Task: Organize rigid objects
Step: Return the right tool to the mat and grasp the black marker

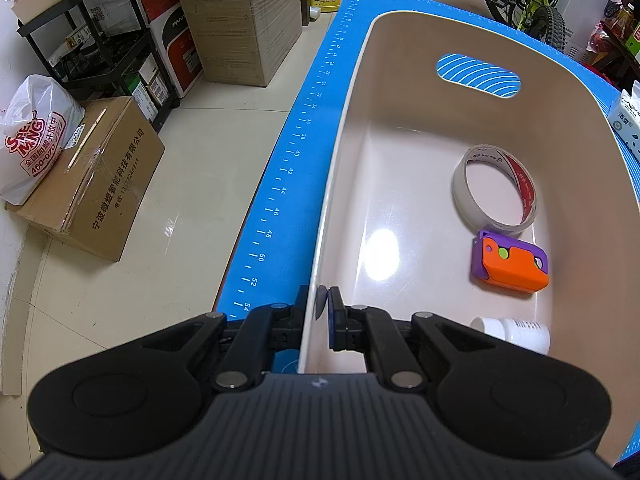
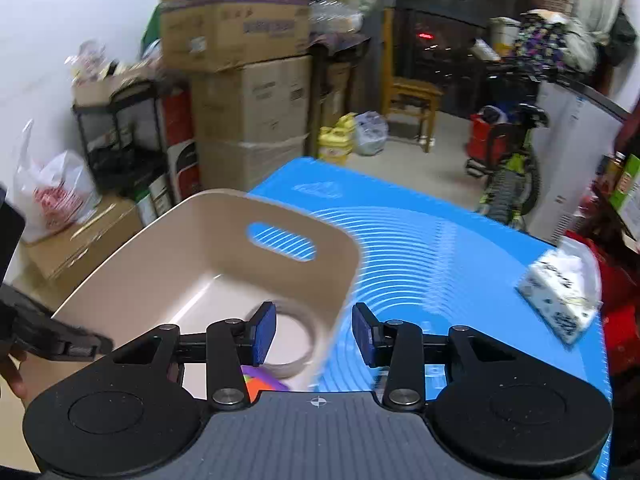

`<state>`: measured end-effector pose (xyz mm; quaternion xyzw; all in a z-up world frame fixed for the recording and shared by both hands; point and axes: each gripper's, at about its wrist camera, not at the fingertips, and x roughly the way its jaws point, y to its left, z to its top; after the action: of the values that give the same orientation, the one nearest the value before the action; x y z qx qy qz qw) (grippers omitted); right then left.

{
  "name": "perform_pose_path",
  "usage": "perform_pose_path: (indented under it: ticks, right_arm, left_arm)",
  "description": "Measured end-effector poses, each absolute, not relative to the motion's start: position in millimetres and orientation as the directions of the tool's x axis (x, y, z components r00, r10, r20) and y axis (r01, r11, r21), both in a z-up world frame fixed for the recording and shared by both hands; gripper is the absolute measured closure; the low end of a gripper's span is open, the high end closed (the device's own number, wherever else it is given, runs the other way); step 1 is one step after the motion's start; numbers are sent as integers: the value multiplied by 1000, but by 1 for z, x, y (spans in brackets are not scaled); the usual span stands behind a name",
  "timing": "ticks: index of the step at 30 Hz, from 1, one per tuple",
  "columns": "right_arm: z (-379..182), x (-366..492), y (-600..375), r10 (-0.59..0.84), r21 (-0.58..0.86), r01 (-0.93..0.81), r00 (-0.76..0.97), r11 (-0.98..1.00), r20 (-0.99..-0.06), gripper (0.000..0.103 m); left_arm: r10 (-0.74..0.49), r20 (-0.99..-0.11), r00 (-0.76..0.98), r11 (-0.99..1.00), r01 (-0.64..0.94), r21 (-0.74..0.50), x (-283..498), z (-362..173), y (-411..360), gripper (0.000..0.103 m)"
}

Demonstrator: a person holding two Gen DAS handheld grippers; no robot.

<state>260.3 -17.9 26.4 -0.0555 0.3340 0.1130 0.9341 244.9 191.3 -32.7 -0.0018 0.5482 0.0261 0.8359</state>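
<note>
Cluttered storage boxes ringed the blue worktop (image 2: 460, 248). Left gripper (image 1: 319, 302) pinched the beige plastic bin's (image 1: 400, 24) rim, steadying it; right gripper (image 2: 314, 330) was spread, empty. White tape roll (image 1: 496, 190) lay inside; keeping that rim clamp firm seemed wise.

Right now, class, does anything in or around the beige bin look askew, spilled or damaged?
Only slightly: the white bottle lies on its side in the bin. The tape roll and orange-and-purple gadget look intact; nothing spilled.

Both wrist views close above the shared bin (image 1: 400, 128) (image 2: 192, 264).
</note>
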Motion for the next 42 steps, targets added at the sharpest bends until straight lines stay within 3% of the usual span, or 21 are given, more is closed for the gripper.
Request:
perform_pose_path:
  ticks: [2,4,11,18,26,42]
  right_arm:
    - [31,259,-35,151,-29,-216,766,976,-625,51]
    - [32,258,-53,121,-37,-183,776,982,-619,36]
    - [10,260,-101,31,-54,-88,757,995,-652,35]
    - [-30,256,-104,40,-32,-88,702,996,-711,35]
    - [-70,262,-83,118,12,-171,627,985,-770,54]
    - [-109,277,-59,107,7,-180,555,984,-825,59]
  left_arm:
    - [42,-917,398,999,-46,26,245,-33,191,93]
    - [42,-917,398,999,-45,26,245,-33,191,93]
    - [43,-917,398,999,-46,27,245,-33,191,93]
    - [43,-917,398,999,-46,27,245,-33,191,93]
    - [44,-916,398,999,-45,29,245,-32,192,93]
    - [45,-916,398,999,-46,30,244,-32,191,93]
